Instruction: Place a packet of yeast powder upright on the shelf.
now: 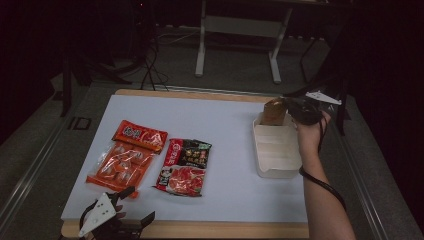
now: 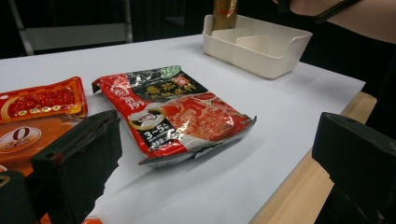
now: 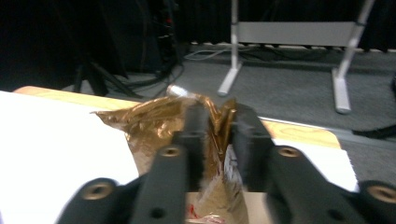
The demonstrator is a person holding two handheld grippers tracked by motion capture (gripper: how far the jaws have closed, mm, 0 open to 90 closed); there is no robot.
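Observation:
A golden-brown foil packet [image 1: 274, 111] stands upright in the far end of a white divided tray [image 1: 277, 167] at the table's right. My right gripper [image 1: 289, 106] is at the packet's top. In the right gripper view the crumpled top edge of the packet [image 3: 149, 121] lies between the jaws, which stand a little apart, so the right gripper [image 3: 218, 116] is open. My left gripper [image 1: 135, 206] rests at the near left table edge. In its own view the left gripper [image 2: 217, 126] is wide open with nothing between its jaws.
A red and black sauce packet [image 1: 184, 167] [image 2: 177, 112] lies mid-table, in front of the left gripper. To its left lie an orange bag [image 1: 120, 165] [image 2: 23, 137] and a red packet [image 1: 140, 134] [image 2: 44, 100]. The tray [image 2: 261, 51] has further compartments. A desk frame [image 1: 240, 30] stands on the floor beyond the table.

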